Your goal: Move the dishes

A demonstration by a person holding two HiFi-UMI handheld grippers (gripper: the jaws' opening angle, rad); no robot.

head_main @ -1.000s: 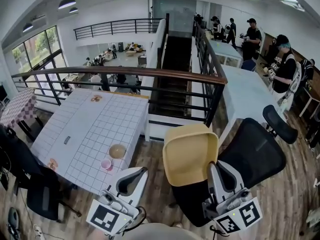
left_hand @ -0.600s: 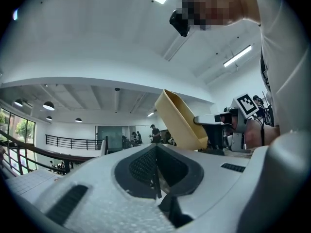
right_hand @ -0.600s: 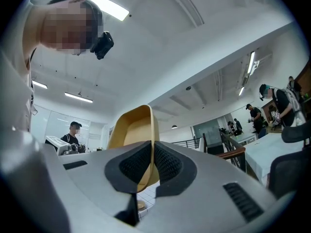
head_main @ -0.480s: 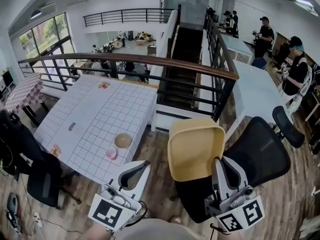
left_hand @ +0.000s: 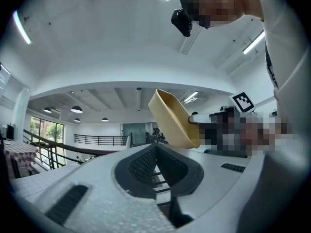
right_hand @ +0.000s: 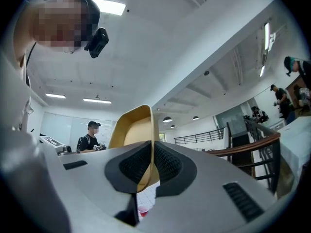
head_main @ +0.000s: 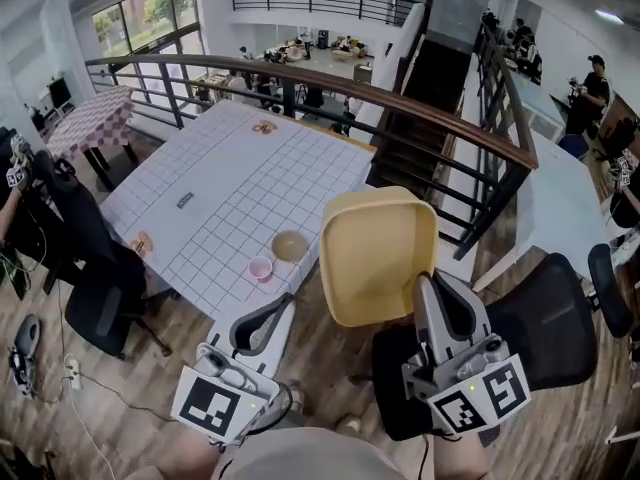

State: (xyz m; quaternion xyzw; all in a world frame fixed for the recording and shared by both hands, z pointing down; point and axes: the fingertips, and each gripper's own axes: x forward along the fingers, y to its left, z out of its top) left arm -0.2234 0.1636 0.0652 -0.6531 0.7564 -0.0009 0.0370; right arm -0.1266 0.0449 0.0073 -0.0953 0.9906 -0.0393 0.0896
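Observation:
A tan-yellow square dish point(head_main: 378, 256) stands on edge in the air, with my right gripper point(head_main: 437, 311) shut on its lower rim. In the right gripper view the dish point(right_hand: 131, 127) rises between the two pads. My left gripper point(head_main: 262, 324) hangs beside it to the left, shut and holding nothing. From the left gripper view the dish point(left_hand: 172, 118) shows up and to the right of the left gripper point(left_hand: 155, 152). On the near corner of a white grid-patterned table point(head_main: 220, 178) sit a tan bowl point(head_main: 290, 245) and a small pink cup point(head_main: 260, 268), just ahead of the left gripper.
A black office chair point(head_main: 95, 268) stands at the table's left, another point(head_main: 545, 323) to my right. A railing point(head_main: 470, 138) with a stairwell behind it runs past the table's far side. Small items lie on the table point(head_main: 186, 201). People stand far off at the right point(head_main: 595, 78).
The view has swung toward the white table, which now lies closer and more central. The bowl and cup sit nearer my left gripper. The right gripper still holds the dish.

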